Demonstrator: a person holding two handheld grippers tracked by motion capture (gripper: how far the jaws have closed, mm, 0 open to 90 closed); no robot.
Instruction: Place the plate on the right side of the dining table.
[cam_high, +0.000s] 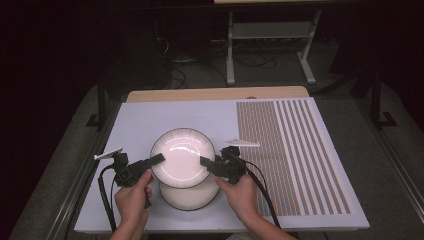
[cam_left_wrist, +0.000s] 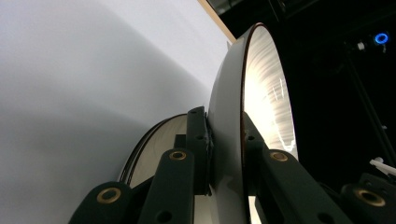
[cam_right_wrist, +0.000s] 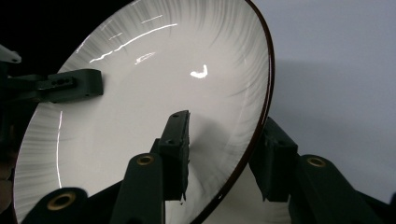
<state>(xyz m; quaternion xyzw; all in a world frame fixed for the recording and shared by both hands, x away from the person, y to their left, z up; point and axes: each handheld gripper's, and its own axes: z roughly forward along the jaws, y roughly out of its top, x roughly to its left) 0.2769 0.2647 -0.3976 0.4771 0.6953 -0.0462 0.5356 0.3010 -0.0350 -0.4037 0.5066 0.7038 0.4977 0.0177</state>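
a: any brand or writing to read?

b: none i can make out. the upper plate (cam_high: 182, 157) is white with a dark rim and fine grey streaks toward its edge, and the mat (cam_high: 145, 125) under it is blank on the left and covered in rows of small brown marks on the right, too small to read.

a: how do the hands sit?

b: both forearms come in from the near edge. the left hand (cam_high: 132, 197) wraps its gripper's handle, jaws pointing across toward the plate's left edge. the right hand (cam_high: 243, 192) mirrors it, jaws pointing at the plate's right edge.

a: the left gripper (cam_high: 155, 160)?

b: clamped on the plate's rim, one jaw under it and one on top, pressed tight against it in the left gripper view.

a: the right gripper (cam_right_wrist: 224, 154)?

b: the rim runs between its jaws. the inner jaw lies on the plate's face, the outer one stands off the underside, so it's partly apart and not gripping.

a: and the plate itself?

b: between the two grippers, above a lower plate (cam_high: 187, 197) lying on the mat, nearer the hands.
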